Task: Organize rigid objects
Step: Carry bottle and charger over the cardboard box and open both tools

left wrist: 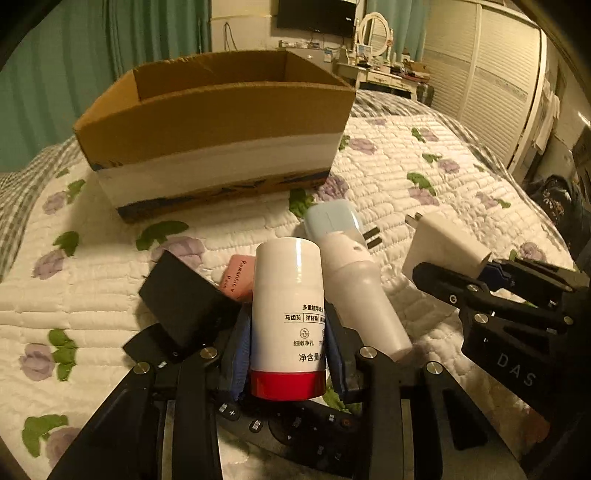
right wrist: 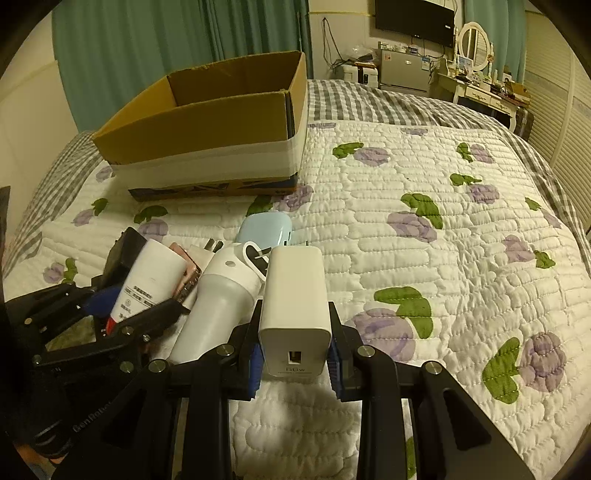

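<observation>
My left gripper (left wrist: 288, 354) is shut on a white bottle with a red cap (left wrist: 288, 317), held upright-ish above the bed; it also shows in the right wrist view (right wrist: 147, 284). My right gripper (right wrist: 293, 350) is shut on a white charger (right wrist: 295, 310), prongs pointing away; it shows at right in the left wrist view (left wrist: 443, 245). An open cardboard box (left wrist: 218, 122) stands beyond on the quilt (right wrist: 424, 258). A white cylinder device (left wrist: 358, 291), a light blue case (left wrist: 330, 218), a pink box (left wrist: 238, 277) and a black block (left wrist: 184, 295) lie around the grippers.
A black remote (left wrist: 295, 428) lies under my left gripper. A dressing table with mirror (right wrist: 480, 77) and a wall TV (right wrist: 413, 16) stand at the far end. Green curtains hang behind the box; wardrobe doors are at right.
</observation>
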Motion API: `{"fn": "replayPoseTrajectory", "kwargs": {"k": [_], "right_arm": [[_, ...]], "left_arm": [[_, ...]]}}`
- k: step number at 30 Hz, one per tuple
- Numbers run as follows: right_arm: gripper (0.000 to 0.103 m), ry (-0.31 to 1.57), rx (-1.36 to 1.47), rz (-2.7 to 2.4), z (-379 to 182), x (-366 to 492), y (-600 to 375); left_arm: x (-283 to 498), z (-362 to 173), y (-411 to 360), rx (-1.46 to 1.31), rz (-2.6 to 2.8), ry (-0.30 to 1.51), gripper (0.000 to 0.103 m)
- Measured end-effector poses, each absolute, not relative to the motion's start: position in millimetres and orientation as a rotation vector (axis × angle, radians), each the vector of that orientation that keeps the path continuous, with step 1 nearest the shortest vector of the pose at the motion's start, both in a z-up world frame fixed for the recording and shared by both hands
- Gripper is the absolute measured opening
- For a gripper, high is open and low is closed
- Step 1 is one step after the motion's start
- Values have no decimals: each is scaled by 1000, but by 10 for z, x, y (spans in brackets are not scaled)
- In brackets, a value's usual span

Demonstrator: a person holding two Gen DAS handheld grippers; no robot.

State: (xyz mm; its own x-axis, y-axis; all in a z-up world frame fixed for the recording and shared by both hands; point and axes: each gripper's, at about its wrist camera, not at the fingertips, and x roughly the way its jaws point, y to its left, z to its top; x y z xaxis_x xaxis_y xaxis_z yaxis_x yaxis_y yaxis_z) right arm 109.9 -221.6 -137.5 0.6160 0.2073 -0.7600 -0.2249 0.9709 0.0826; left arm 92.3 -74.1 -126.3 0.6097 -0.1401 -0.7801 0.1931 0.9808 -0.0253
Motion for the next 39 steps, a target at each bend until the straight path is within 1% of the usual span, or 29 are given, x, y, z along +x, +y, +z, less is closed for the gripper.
{"fn": "replayPoseTrajectory", "kwargs": {"k": [4, 10, 17, 20, 25, 28, 31, 35, 39], "right_arm": [[27, 851, -18, 236, -1281, 1021, -2259], [27, 805, -23, 220, -944, 913, -2287], [27, 684, -40, 235, -178, 1024, -2179], [27, 634, -113, 248, 115, 1132, -2044], [27, 576, -162, 281, 508, 1434, -1832], [27, 556, -186, 297, 629, 1655, -1679], [27, 553, -190, 309, 626, 1925, -1537], [27, 585, -184, 321, 425, 2329, -1380], [27, 640, -178, 316, 39, 2665, -1274]], "left_arm": [[898, -1103, -725, 47, -153, 881, 36], [864, -596, -624, 8, -111, 805, 36], [1068, 158, -472, -38, -94, 700, 36], [1228, 402, -401, -37, -79, 657, 36], [1591, 639, -241, -35, -58, 618, 36], [1833, 665, -125, -41, -45, 612, 36], [2122, 530, -21, -28, -21, 632, 36], [2408, 194, 29, 1, -27, 680, 36], [2635, -176, 20, 25, -28, 731, 36]]}}
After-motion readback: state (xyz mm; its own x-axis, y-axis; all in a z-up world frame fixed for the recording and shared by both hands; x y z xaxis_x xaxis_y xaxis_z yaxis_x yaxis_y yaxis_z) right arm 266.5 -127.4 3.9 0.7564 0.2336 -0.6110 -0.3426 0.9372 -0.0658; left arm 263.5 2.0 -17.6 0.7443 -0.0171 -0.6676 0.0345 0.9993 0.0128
